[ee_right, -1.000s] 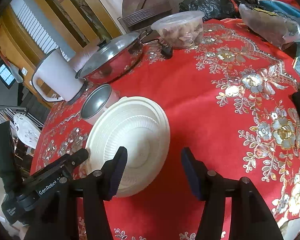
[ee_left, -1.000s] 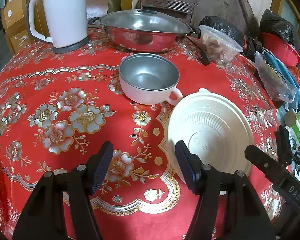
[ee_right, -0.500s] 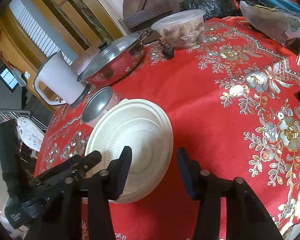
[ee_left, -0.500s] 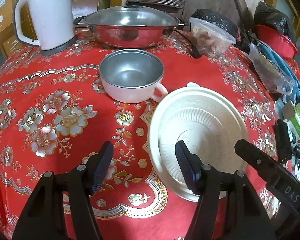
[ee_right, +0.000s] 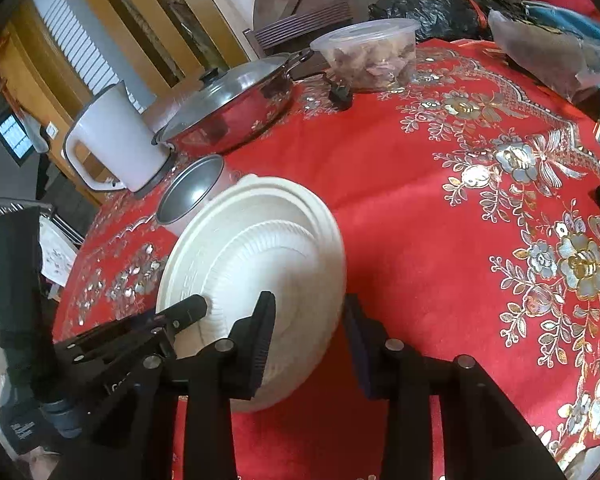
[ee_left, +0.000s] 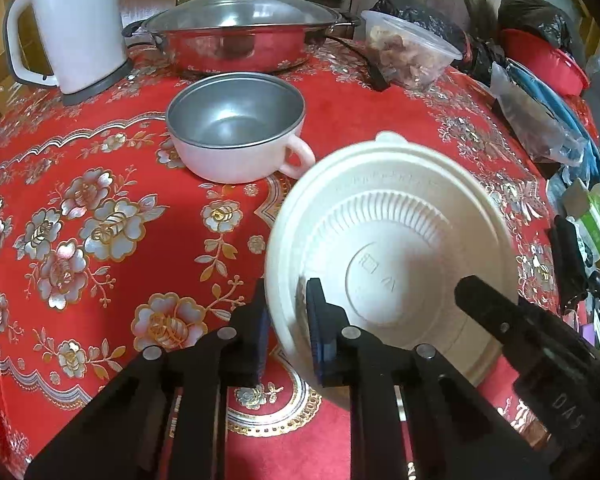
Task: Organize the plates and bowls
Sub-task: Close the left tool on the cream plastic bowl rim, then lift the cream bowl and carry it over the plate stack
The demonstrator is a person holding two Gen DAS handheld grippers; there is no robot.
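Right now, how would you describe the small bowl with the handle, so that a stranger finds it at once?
On the red flowered tablecloth, look just in front of the lidded steel pot and to the right of the white kettle. The bowl stands there upright: pale pink outside, grey metal inside, with one small loop handle.

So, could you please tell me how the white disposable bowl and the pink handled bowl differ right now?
The white disposable bowl is upside down, tilted, its rim pinched by the left tongs; the pink handled bowl stands upright, untouched. The white one is ribbed plastic without a handle; the pink one has a metal lining and side handle. Both are round, over the red tablecloth.
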